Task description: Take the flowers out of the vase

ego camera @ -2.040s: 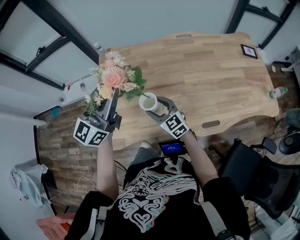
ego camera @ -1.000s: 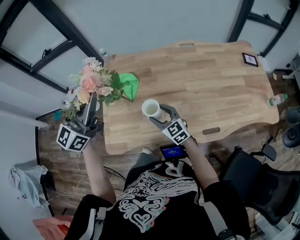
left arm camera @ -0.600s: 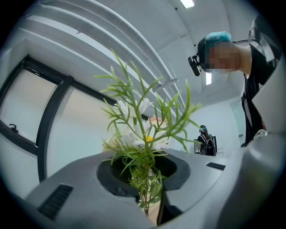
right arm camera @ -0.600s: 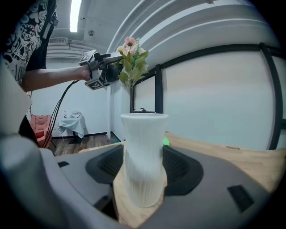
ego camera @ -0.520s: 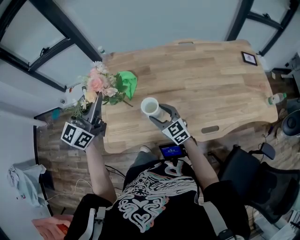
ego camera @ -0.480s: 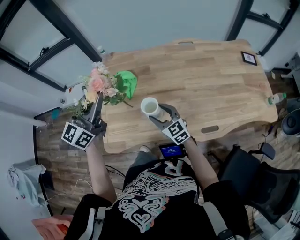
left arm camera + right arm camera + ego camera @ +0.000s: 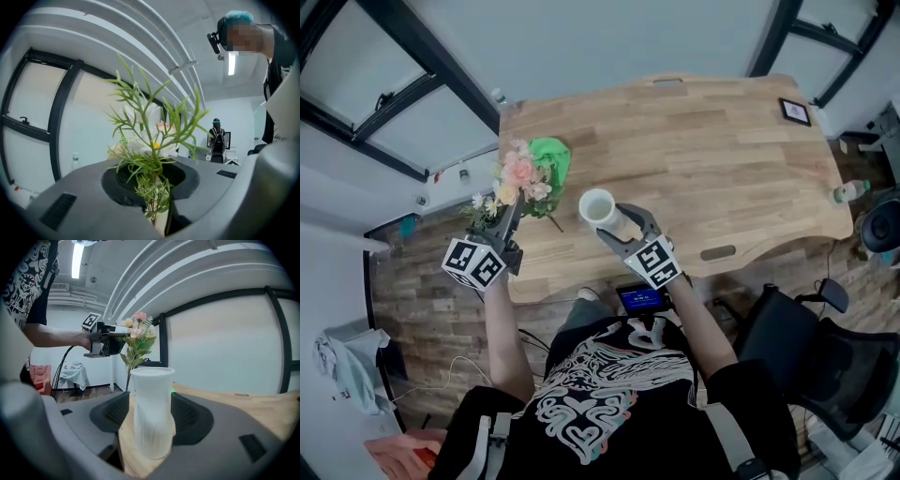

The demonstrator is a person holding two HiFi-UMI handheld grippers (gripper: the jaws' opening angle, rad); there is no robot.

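Pink flowers point(image 7: 522, 174) are out, left of the upright white vase point(image 7: 598, 208).

The left gripper point(image 7: 158, 213) fingers point(image 7: 84, 206) pinch the flowers point(image 7: 151, 140) by their green stems.

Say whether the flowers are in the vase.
Out: the left gripper holds the flowers apart from the vase, whose mouth shows empty.
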